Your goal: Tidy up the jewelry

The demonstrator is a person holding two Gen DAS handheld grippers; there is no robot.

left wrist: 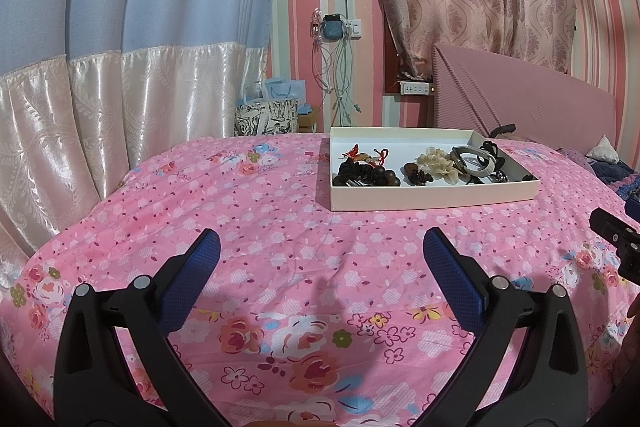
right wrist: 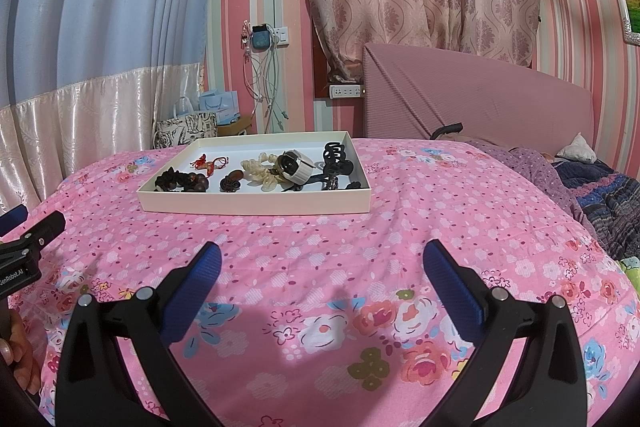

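The white tray [left wrist: 432, 201] of jewelry [right wrist: 256, 173] lies on the bed [right wrist: 400, 239], ahead of both the left gripper [left wrist: 322, 251] and right gripper [right wrist: 322, 263], each spread wide, holding nothing

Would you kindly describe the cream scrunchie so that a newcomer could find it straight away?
On the pink floral bedspread lies a shallow white tray of jewelry and hair accessories. Near its middle is the cream scrunchie, between a dark brown carved piece to its left and a watch with a white strap to its right. It is the only pale, ruffled thing there.
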